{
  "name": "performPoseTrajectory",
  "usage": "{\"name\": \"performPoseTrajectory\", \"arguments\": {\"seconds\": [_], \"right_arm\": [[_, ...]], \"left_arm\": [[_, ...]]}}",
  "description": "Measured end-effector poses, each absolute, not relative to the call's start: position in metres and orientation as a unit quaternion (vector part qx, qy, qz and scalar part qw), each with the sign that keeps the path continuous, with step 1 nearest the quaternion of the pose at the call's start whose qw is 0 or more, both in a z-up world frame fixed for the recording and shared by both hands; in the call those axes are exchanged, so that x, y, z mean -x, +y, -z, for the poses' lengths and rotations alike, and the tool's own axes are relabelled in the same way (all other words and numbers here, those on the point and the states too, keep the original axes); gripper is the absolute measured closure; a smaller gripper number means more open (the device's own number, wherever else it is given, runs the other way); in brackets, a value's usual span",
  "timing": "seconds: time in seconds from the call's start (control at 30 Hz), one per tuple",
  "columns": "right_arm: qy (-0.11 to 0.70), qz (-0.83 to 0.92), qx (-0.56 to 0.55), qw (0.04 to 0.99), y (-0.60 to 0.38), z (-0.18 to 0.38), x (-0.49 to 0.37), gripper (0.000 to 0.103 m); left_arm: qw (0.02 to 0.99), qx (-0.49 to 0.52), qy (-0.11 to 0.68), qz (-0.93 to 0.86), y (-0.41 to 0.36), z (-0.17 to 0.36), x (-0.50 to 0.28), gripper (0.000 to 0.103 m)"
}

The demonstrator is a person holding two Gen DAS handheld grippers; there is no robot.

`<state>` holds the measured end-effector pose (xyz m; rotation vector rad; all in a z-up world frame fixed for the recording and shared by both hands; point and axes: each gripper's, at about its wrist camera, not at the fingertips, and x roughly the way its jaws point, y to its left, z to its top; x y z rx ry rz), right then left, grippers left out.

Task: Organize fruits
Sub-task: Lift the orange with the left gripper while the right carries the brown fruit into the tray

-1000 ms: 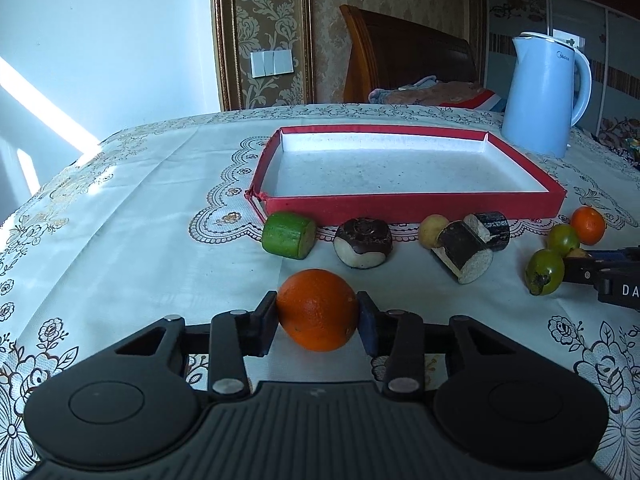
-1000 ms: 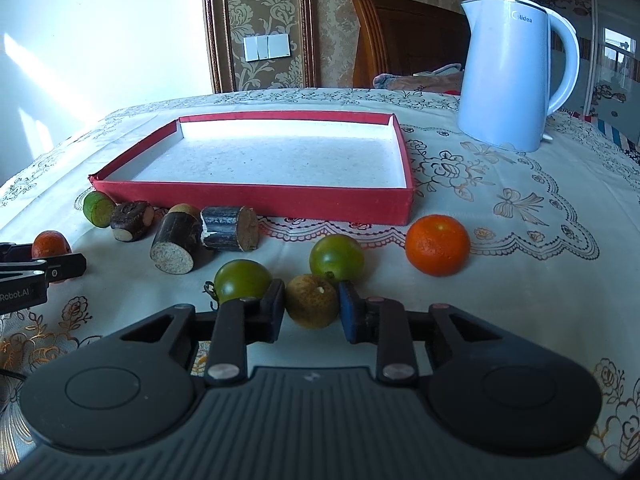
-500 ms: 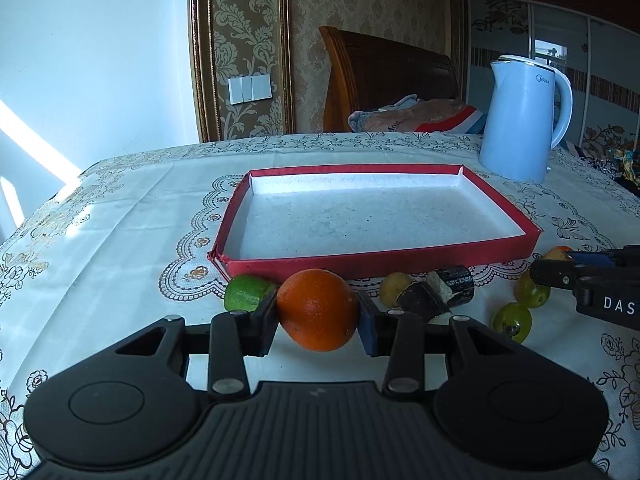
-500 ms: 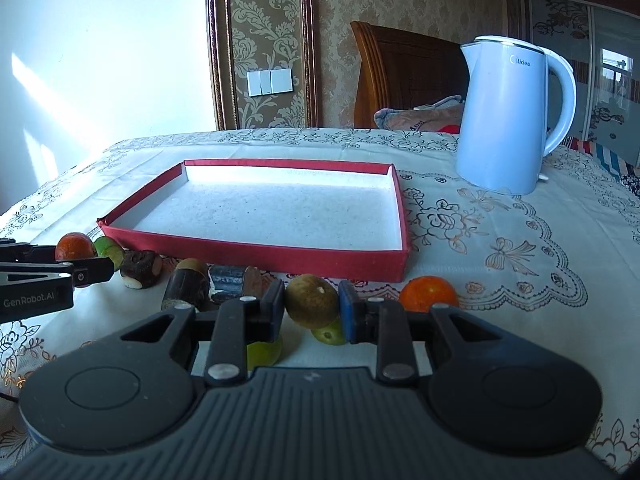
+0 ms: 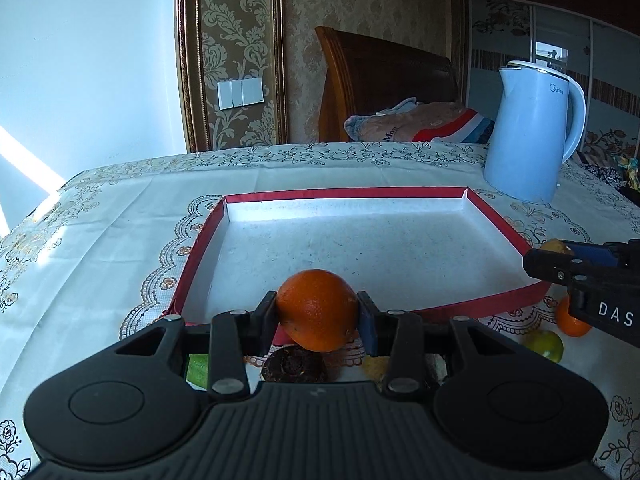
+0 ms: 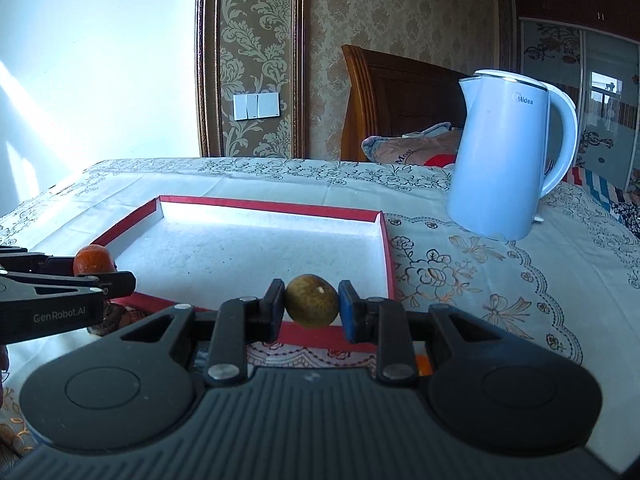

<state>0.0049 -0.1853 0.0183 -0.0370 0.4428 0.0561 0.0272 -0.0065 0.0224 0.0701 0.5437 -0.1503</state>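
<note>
A table under a cream floral-patterned tablecloth carries a shallow red-walled rectangular tray with a white floor, its long axis running along the table's near edge. A pale blue plastic electric kettle stands upright beyond the tray's far right corner, handle to the right. The left gripper clamps a round orange over the tray's near wall; nothing blocks the tray floor. The right gripper pinches a small brownish-green oval fruit, long axis across the pads, above the tray's near right corner. A smaller orange fruit, a green fruit and a dark brown piece lie between tray and near edge
</note>
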Motion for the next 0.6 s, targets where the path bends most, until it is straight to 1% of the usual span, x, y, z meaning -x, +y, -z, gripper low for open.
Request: {"name": "performPoseTrajectory", "arguments": {"seconds": [0.23,0.4,0.6], "right_arm": [[0.225,-0.01,0.025,0.974,-0.184,-0.018,-0.054,0.076],[0.252,-0.002,0.01,0.968,-0.189,-0.009,-0.089,0.076],[0.277,0.004,0.009,0.961,-0.191,0.001,-0.118,0.076]], "left_arm": [[0.958,-0.037,0.277,0.062,-0.018,-0.022,-0.068,0.063],[0.952,-0.026,0.301,0.052,-0.018,-0.013,-0.098,0.063],[0.949,-0.036,0.312,0.037,-0.021,-0.007,-0.124,0.063]]}}
